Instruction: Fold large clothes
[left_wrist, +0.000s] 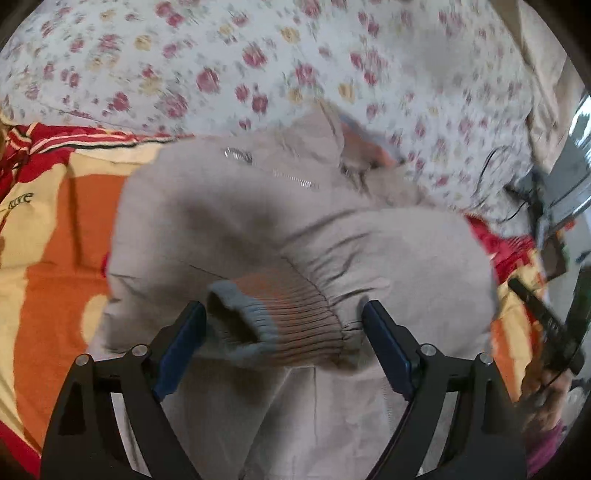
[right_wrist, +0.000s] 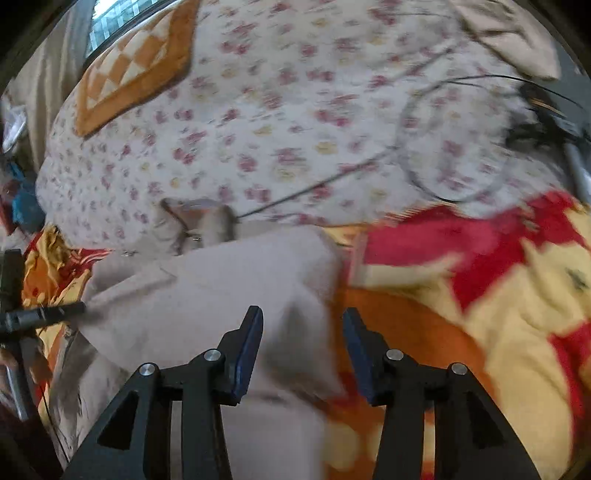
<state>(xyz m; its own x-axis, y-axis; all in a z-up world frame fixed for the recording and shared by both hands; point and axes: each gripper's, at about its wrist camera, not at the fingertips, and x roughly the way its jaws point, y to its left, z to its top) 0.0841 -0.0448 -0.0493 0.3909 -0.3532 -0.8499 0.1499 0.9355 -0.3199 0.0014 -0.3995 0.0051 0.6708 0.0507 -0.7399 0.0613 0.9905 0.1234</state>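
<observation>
A red-and-orange blanket (left_wrist: 55, 221) spreads beneath both grippers. On it the beige jacket (left_wrist: 221, 221) lies bunched, soft and bulky, likely floppy. Its ribbed cuff (left_wrist: 280, 314), the firmest hold, sits between the wide-spread left gripper (left_wrist: 282, 321); the right gripper (right_wrist: 303, 325), moderately apart, straddles the jacket's edge.

left claw (left_wrist: 282, 314) spread wide, right claw (right_wrist: 303, 325) parted, both angled downward

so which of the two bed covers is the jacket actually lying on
The beige jacket lies on the red, orange and yellow blanket; the pale floral cover sits beyond its collar.
</observation>
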